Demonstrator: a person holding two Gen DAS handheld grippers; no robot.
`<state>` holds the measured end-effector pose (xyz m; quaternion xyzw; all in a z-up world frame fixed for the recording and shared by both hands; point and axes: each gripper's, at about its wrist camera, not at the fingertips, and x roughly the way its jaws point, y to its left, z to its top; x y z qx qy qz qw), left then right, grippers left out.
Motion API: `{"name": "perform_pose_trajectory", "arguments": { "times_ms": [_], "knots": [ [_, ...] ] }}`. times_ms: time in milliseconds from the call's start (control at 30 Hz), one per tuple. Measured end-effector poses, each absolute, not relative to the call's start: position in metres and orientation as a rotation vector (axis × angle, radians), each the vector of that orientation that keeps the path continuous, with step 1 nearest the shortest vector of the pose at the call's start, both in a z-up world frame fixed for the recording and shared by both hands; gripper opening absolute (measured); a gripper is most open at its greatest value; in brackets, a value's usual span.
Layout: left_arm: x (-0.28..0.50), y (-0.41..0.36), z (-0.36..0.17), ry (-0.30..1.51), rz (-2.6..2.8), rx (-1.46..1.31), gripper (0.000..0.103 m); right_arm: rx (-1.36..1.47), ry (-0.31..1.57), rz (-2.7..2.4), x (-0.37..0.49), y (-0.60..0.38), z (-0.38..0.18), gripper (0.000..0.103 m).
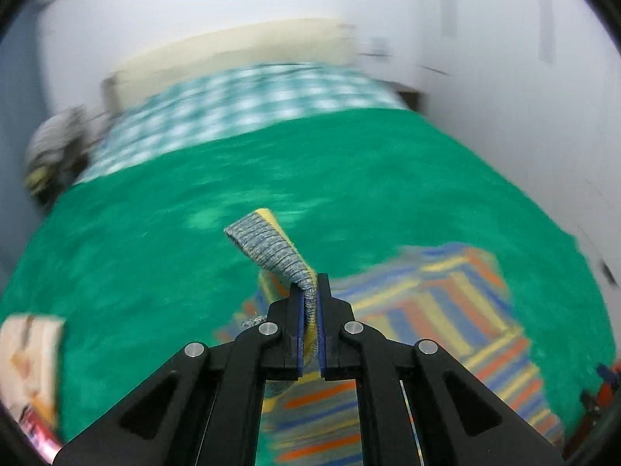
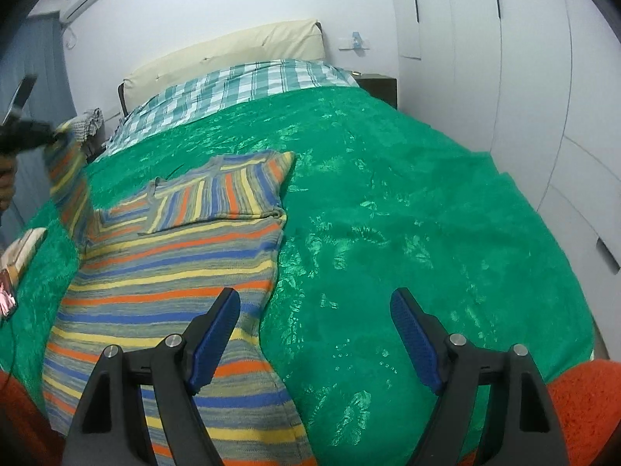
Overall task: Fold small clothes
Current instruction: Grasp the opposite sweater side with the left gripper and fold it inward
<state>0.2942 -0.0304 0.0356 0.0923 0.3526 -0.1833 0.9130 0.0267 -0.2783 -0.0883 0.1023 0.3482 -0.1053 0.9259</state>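
Left gripper [image 1: 309,291] lifts a sleeve cuff [image 1: 268,248] of a striped sweater [image 2: 174,272] off a green bedspread [image 2: 388,213].

The sweater lies flat on the bedspread, one sleeve already folded across its chest. The left jaws are clamped on the grey ribbed cuff of the other sleeve, raising it (probably to swing it inward for the next fold). The right gripper [image 2: 314,334] hovers over the sweater's near edge, jaws wide apart and holding nothing, likely placed to steady the cloth.
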Motion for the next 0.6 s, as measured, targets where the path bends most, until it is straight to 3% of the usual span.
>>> {"name": "perform_pose_trajectory", "arguments": {
  "times_ms": [67,100,200,467,600],
  "knots": [
    [0.295,-0.078,-0.001,0.83,-0.53,0.17,0.041,0.21,0.715,-0.218,0.026,-0.28,-0.089,0.079],
    [0.295,-0.091,-0.013,0.882,-0.548,0.165,0.076,0.207,0.716,-0.219,0.025,-0.281,-0.089,0.079],
    [0.278,-0.101,-0.05,0.941,-0.538,0.147,0.078,0.215,0.713,-0.23,0.023,-0.285,-0.087,0.079],
    [0.235,0.049,-0.107,1.039,-0.146,-0.146,0.08,0.302,0.741,-0.225,0.024,-0.3,-0.093,0.079],
    [0.19,0.074,-0.145,1.097,-0.078,-0.089,0.08,0.326,0.789,-0.088,0.037,-0.283,-0.097,0.079]
  ]
}}
